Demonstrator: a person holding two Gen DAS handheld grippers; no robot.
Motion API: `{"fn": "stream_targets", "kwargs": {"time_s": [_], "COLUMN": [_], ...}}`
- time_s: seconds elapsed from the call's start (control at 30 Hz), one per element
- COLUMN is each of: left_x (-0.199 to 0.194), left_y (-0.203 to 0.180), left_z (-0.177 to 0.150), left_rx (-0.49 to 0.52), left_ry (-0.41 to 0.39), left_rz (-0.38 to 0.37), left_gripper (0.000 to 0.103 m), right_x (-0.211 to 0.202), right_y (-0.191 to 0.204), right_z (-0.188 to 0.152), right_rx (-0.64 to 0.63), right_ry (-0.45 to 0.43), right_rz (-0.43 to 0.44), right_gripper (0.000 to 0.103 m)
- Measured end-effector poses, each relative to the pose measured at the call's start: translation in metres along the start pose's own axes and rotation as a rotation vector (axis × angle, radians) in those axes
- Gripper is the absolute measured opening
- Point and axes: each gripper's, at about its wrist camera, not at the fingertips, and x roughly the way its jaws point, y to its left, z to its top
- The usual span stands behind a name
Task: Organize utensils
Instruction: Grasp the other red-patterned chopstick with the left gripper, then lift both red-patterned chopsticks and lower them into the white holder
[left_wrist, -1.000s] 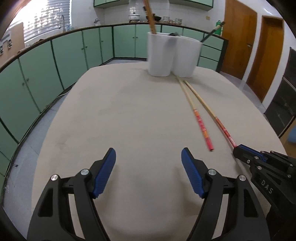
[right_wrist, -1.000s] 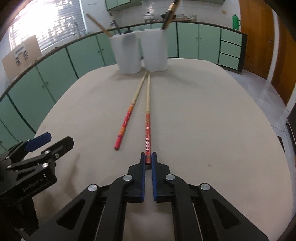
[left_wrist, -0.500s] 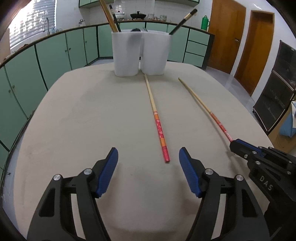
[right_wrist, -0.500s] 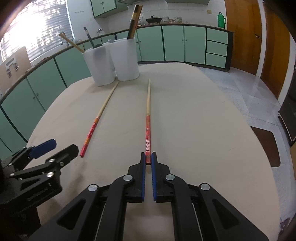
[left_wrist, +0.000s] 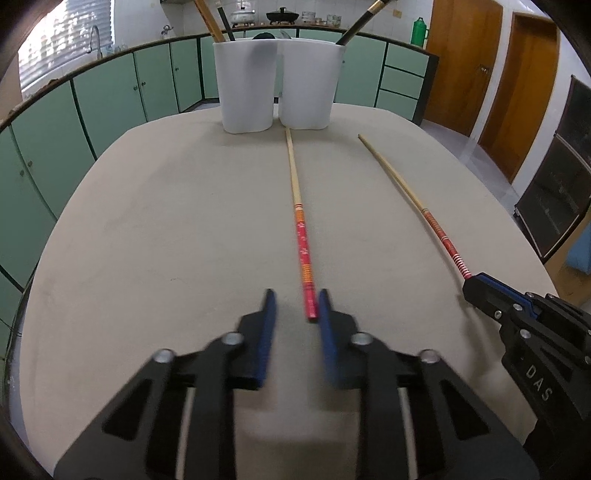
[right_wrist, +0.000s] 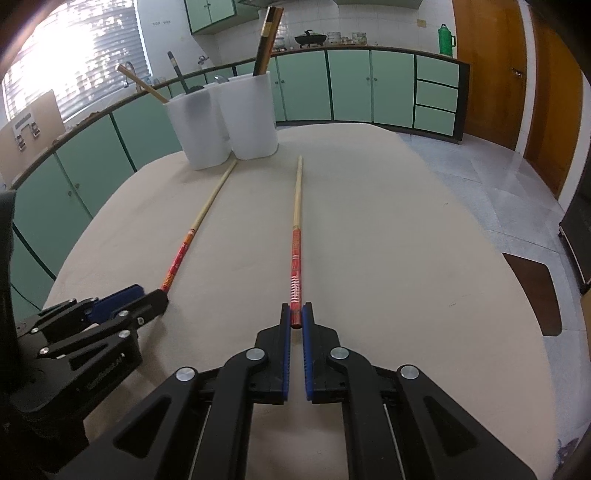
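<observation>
Motion blur smeared the left tongs (left_wrist: 293, 308) as they were closing around one chopstick's (left_wrist: 301, 229) red end on the surface (left_wrist: 166, 240); contact was unclear. The right tongs (right_wrist: 296, 315) pinched the other chopstick (right_wrist: 296, 236).

Two red-handled chopsticks (left_wrist: 300, 218) (right_wrist: 295, 236) flat on table, apart
</observation>
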Motion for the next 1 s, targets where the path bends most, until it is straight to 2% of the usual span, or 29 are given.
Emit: {"fn": "stream_targets", "kwargs": {"time_s": [0.13,0.33,0.67,1.0], "left_x": [-0.001,-0.007,-0.059,-0.113], "left_y": [-0.001,0.002,0.007,0.015], "left_z": [0.000,0.000,0.016,0.047], "left_rx": [0.004,-0.002,0.044,0.032], "left_ry": [-0.002,-0.015,-0.142,-0.270], "left_rz": [0.015,0.012,0.025,-0.002], "left_gripper": [0.005,0.005,0.005,0.005], "right_x": [0.000,-0.004,-0.030,-0.077], "right_y": [0.000,0.000,0.001,0.004], "right_z": [0.000,0.002,0.015,0.057], "right_rx": [-0.002,-0.009,-0.034,-0.059], "right_ry": [0.000,-0.009,-0.048,-0.125], "right_rz": [-0.003,-0.011,-0.019,-0.004], "right_gripper": [0.006,0.006,0.006,0.006]}}
